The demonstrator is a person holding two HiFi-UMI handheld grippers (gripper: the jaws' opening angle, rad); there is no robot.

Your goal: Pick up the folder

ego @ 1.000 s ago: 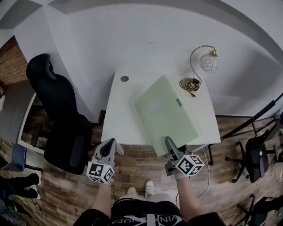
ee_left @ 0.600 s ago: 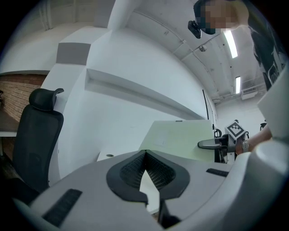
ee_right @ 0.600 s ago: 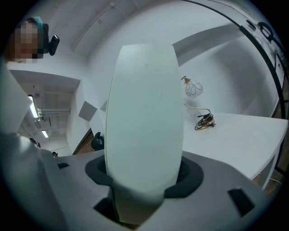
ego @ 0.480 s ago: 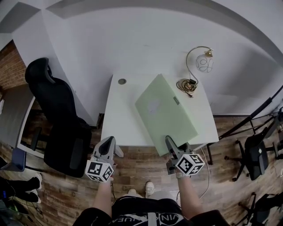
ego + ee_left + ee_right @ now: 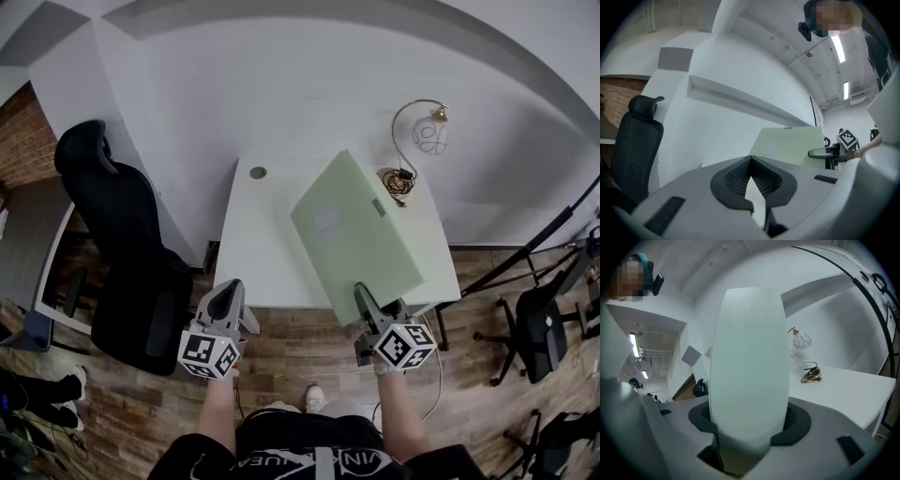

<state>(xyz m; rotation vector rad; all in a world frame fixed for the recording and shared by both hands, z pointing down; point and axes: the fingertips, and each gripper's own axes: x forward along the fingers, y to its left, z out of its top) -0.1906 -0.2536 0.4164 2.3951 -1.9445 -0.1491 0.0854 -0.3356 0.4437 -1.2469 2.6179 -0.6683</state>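
A thick pale green folder (image 5: 356, 239) lies slantwise over the white table (image 5: 258, 248), its near corner past the front edge. My right gripper (image 5: 362, 298) is shut on that near corner. In the right gripper view the folder's spine (image 5: 750, 362) fills the space between the jaws of the right gripper (image 5: 749, 420). My left gripper (image 5: 231, 292) hovers by the table's front left edge, shut and holding nothing. In the left gripper view the tips of the left gripper (image 5: 750, 160) meet, and the folder (image 5: 790, 145) shows beyond them with the right gripper (image 5: 824, 153) on it.
A gold-stemmed lamp (image 5: 427, 131) and a coiled cable (image 5: 399, 180) sit at the table's back right, seen too as the lamp (image 5: 800, 339) and cable (image 5: 811, 375). A cable grommet (image 5: 258, 172) is at the back left. A black office chair (image 5: 122, 262) stands left of the table.
Both grippers have risen a little. The folder has come up with the right gripper and shifted slightly to the right over the table.
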